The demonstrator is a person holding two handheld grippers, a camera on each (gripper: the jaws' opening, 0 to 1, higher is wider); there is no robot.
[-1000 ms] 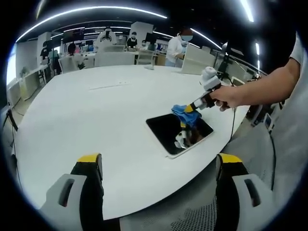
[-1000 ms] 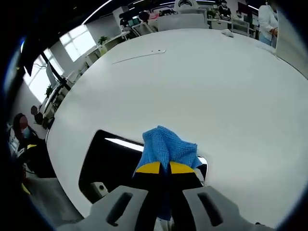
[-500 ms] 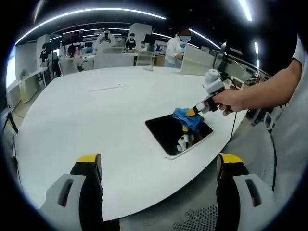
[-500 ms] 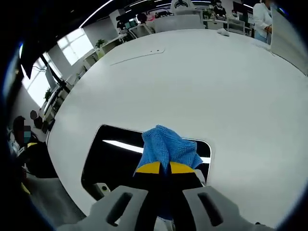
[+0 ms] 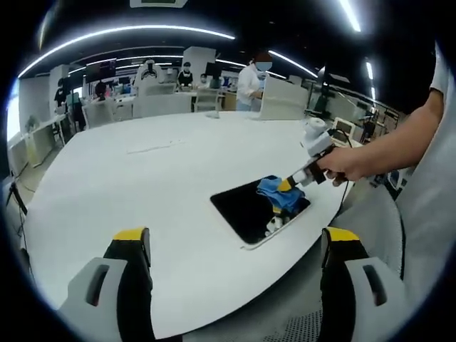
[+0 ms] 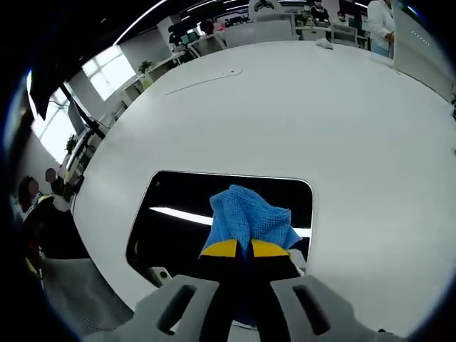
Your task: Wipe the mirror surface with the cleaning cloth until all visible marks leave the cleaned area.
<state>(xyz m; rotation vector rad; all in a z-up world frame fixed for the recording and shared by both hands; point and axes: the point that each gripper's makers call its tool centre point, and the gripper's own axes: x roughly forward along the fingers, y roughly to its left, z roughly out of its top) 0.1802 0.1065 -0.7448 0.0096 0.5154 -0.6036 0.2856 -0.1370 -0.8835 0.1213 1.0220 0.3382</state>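
Two jaws of our right gripper [image 6: 237, 249] pinch the blue cloth [image 6: 248, 217] on the mirror [image 6: 185, 203], whose dark glass stretches left. Our left gripper [image 5: 235, 242] hangs spread, well apart over the desk [image 5: 128, 185].

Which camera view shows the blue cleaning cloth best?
The right gripper view: the cleaning cloth sits large and central, pinched over the mirror. The left gripper view shows it small and distant at the right gripper.
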